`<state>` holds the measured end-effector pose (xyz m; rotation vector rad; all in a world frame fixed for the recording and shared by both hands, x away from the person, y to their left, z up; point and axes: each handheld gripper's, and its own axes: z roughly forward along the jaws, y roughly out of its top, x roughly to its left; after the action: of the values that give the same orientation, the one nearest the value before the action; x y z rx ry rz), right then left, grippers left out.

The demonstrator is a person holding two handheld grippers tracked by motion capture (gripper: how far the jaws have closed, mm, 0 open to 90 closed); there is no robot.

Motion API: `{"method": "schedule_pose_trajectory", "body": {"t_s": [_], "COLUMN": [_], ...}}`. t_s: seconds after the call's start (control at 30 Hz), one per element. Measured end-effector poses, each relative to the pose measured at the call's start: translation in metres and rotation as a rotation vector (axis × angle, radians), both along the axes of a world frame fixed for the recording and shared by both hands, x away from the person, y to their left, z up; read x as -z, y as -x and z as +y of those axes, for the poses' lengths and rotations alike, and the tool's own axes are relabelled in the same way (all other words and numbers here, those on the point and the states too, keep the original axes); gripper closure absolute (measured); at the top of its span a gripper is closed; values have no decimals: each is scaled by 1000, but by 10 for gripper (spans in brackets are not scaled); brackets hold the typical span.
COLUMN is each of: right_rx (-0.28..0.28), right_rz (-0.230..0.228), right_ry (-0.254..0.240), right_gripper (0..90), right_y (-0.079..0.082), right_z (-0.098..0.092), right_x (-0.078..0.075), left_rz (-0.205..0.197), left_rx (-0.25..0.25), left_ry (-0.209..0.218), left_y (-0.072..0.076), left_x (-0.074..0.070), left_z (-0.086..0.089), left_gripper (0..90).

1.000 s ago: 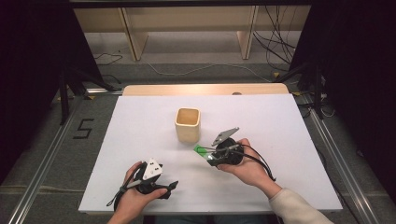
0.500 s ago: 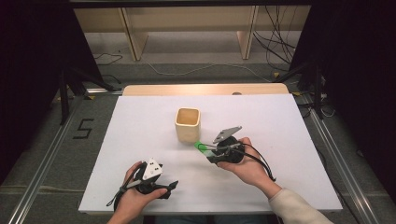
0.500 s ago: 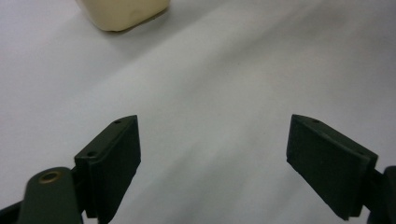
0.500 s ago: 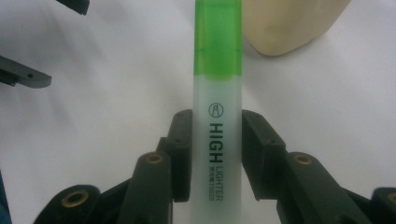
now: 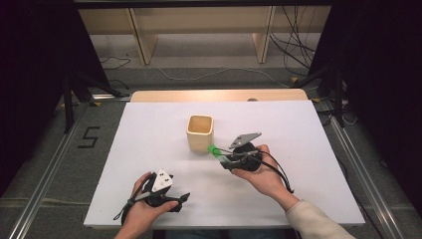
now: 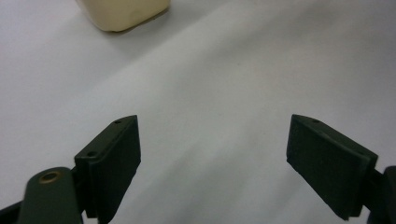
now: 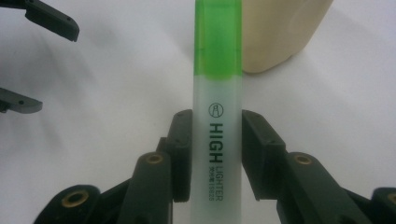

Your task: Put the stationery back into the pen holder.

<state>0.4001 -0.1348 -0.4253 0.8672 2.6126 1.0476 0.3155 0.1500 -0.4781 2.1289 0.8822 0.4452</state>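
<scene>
A green-capped highlighter (image 7: 217, 116) sits clamped in the right gripper (image 7: 217, 154), cap aimed at the cream cup (image 5: 200, 132) just beside it near the table's (image 5: 149, 124) middle, seemingly lined up for dropping in. The left gripper (image 6: 212, 163) waits open and empty by the near edge.

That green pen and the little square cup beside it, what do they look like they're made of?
The highlighter looks like plastic: a frosted, see-through barrel with printed black lettering and a clear green cap, held between the right gripper jaws. The cup has a pale cream, matt surface with rounded corners; it could be light wood, plastic or unglazed ceramic, the look leaves that open.
</scene>
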Motion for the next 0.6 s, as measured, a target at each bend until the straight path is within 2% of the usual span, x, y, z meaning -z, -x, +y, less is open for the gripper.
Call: {"method": "schedule_pose_trajectory", "body": {"t_s": [0.6], "right_rx": [46], "right_rz": [-14], "right_ry": [-38], "right_gripper": [664], "right_y": [-4], "right_z": [1], "right_x": [-3], "left_rz": [0], "left_rx": [-1], "left_ry": [2], "left_y": [0], "left_x": [0], "left_z": [0], "left_gripper": [174]}}
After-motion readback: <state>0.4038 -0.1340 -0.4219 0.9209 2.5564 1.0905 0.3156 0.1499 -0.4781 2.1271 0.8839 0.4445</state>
